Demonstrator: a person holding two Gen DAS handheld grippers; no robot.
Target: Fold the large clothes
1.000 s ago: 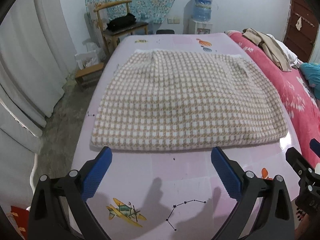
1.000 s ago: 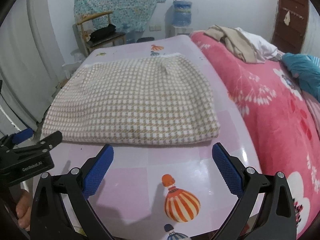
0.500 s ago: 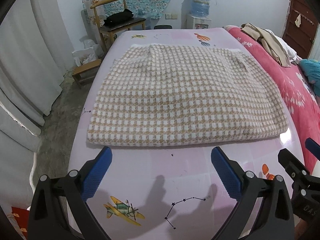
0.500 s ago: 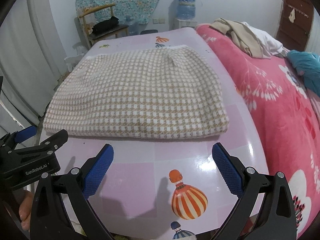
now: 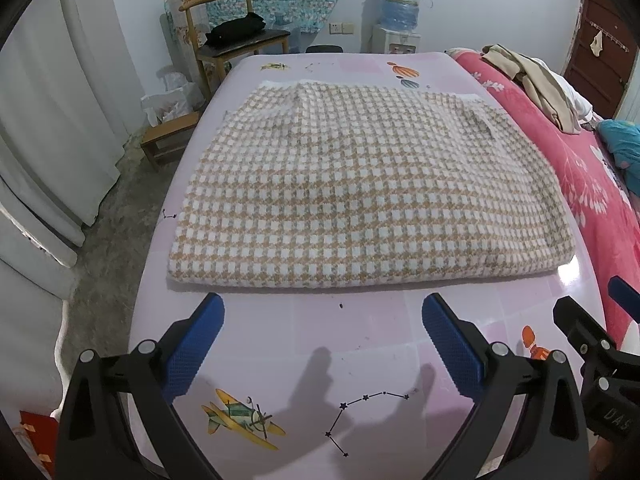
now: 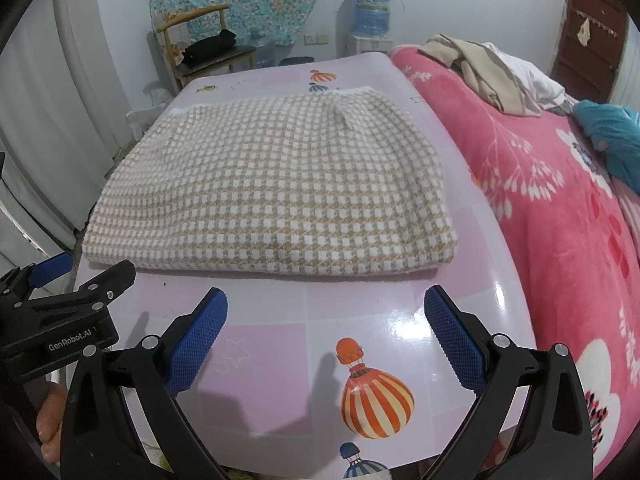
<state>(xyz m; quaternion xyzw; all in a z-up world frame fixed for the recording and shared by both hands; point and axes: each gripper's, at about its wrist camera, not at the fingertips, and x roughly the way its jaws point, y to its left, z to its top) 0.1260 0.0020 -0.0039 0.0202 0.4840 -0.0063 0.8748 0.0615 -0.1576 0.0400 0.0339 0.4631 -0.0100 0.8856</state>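
Note:
A beige-and-white checked garment (image 5: pixel 360 184) lies folded flat on the pink table (image 5: pixel 360 332); it also shows in the right wrist view (image 6: pixel 272 192). My left gripper (image 5: pixel 322 316) is open and empty, above the table just short of the garment's near edge. My right gripper (image 6: pixel 324 312) is open and empty, also just short of the near edge, toward the garment's right end. Each gripper shows at the edge of the other's view.
A bed with a pink floral blanket (image 6: pixel 560 200) runs along the table's right side, with beige clothes (image 6: pixel 484 72) and a teal cloth (image 6: pixel 612 132) on it. A wooden chair (image 5: pixel 236 40), a stool (image 5: pixel 168 136) and a water dispenser (image 5: pixel 400 16) stand beyond the table. White curtains hang on the left.
Both grippers have risen and drawn back a little from the garment, so more of the table shows. The garment has not moved. Both stay open.

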